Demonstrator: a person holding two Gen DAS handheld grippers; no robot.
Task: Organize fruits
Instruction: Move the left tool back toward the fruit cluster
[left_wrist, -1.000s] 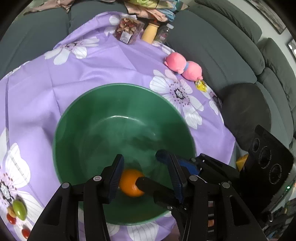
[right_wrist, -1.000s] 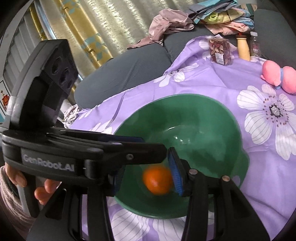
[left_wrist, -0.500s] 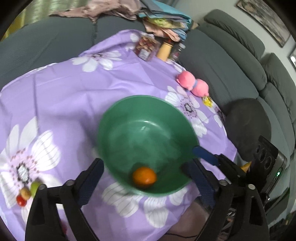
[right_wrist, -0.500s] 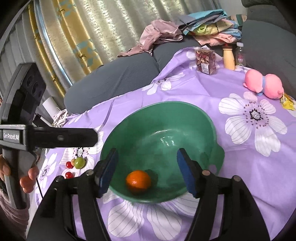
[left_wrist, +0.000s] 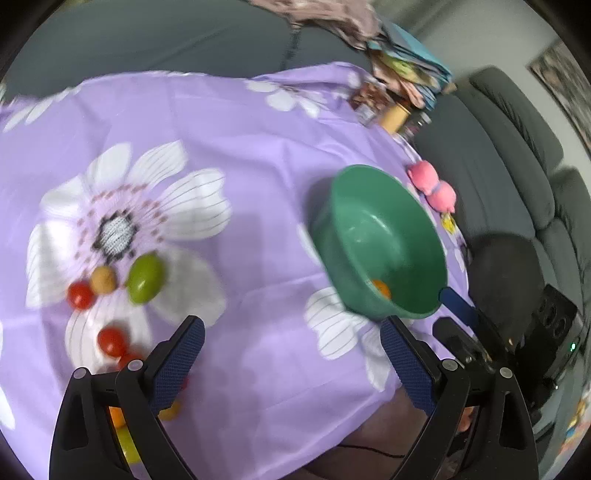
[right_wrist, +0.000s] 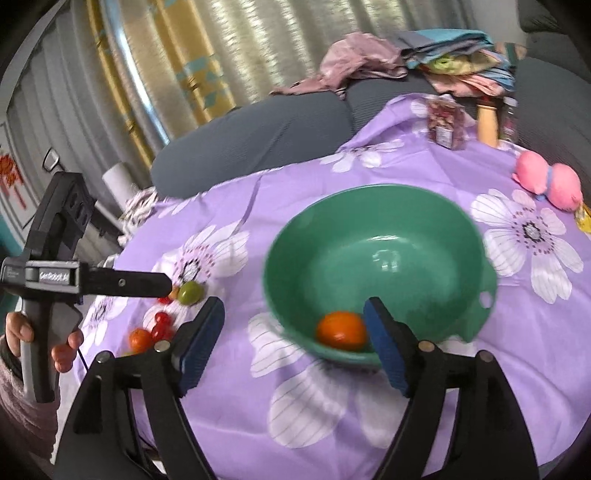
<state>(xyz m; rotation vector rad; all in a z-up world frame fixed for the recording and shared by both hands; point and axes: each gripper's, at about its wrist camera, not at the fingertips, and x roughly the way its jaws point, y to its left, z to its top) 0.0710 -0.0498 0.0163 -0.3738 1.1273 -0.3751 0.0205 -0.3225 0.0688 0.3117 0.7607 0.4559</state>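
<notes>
A green bowl (right_wrist: 380, 236) stands on the purple flowered cloth (right_wrist: 424, 398) with one orange (right_wrist: 341, 330) inside; the bowl also shows in the left wrist view (left_wrist: 384, 236). A green fruit (left_wrist: 145, 278), a small brown fruit (left_wrist: 103, 279) and red tomatoes (left_wrist: 110, 341) lie in a cluster on the cloth at the left. My left gripper (left_wrist: 291, 341) is open and empty above the cloth between cluster and bowl. My right gripper (right_wrist: 293, 321) is open and empty just in front of the bowl.
A pink plush toy (right_wrist: 546, 181), a snack bag (right_wrist: 445, 123) and a yellow bottle (right_wrist: 487, 123) sit at the cloth's far side. Clothes (right_wrist: 369, 62) lie piled on the grey sofa (left_wrist: 517, 155) around the table. An orange (right_wrist: 139, 339) lies near the tomatoes.
Both grippers have pulled back from the bowl and opened wide, leaving the orange in it. The left gripper has swung left, bringing the fruit cluster into its view.
</notes>
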